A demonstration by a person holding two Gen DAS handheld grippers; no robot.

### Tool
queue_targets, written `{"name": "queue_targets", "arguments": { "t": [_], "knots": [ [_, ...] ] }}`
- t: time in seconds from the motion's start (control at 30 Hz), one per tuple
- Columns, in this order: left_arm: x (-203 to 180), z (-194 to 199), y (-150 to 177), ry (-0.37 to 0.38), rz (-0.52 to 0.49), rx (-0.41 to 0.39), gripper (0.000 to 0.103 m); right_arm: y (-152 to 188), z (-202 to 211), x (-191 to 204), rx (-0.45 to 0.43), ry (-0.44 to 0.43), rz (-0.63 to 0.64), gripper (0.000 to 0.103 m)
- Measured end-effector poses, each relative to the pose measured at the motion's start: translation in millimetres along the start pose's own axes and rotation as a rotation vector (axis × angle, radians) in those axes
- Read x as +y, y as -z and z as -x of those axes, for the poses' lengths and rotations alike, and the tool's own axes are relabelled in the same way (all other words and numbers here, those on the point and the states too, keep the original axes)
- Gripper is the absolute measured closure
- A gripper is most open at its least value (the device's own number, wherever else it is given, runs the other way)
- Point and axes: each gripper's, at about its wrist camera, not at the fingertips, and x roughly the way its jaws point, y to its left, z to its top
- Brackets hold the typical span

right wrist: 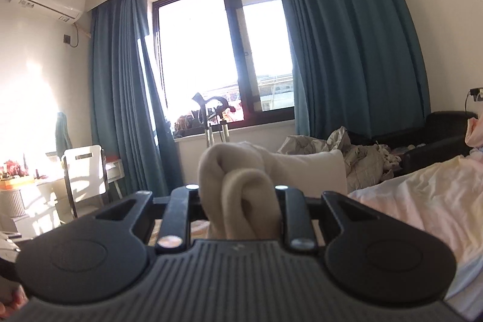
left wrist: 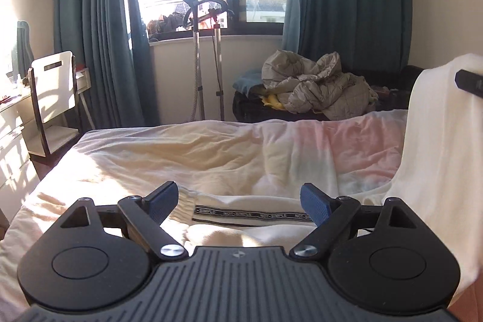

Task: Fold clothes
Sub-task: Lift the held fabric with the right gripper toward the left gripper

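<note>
A cream garment [left wrist: 259, 228] with a black "NOT SIMPLE" printed band lies on the bed right under my left gripper [left wrist: 238, 201]. The left gripper's blue-padded fingers [left wrist: 164, 199] are spread wide and hold nothing. One side of the garment [left wrist: 434, 159] rises steeply at the right, lifted by my right gripper [left wrist: 469, 83], whose dark tip shows at the frame edge. In the right wrist view, the right gripper [right wrist: 238, 192] is shut on a bunched fold of the cream garment [right wrist: 241, 192], held well above the bed.
The bed [left wrist: 211, 153] has a rumpled cream and pink cover. Beyond its far edge are a grey quilted jacket [left wrist: 317, 86] on a dark sofa, a garment steamer stand [left wrist: 208, 56], blue curtains and a window. A white chair [left wrist: 54, 98] and desk stand left.
</note>
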Motion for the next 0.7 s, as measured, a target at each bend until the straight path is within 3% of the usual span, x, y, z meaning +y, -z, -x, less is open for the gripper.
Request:
{"name": "queue_targets", "arguments": {
  "t": [0.2,0.3,0.4,0.5,0.6,0.7],
  "knots": [
    [92.6,39.2,-5.7,-0.097,0.092,-0.093,0.013,53.0,-25.4,114.3,0.044,-0.152,0.109,0.078],
    [122.1,45.1,-0.5,-0.103,0.182,-0.057,0.013,91.8,-38.9,170.8,0.108,-0.245,0.170,0.078],
    [135.6,45.7,9.6,-0.085,0.255,-0.028,0.013,136.6,-53.1,213.3,0.230,-0.305,0.264,0.078],
    [133.0,41.7,17.9,-0.043,0.306,0.004,0.013,157.3,-52.8,225.1,0.264,-0.335,0.326,0.077],
    [125.5,34.5,25.4,-0.004,0.367,0.041,0.013,146.1,-48.1,219.6,0.272,-0.353,0.316,0.071],
    [110.8,24.1,27.8,0.018,0.403,0.081,0.013,128.6,-41.6,201.6,0.350,-0.414,0.240,0.064]
  ]
}}
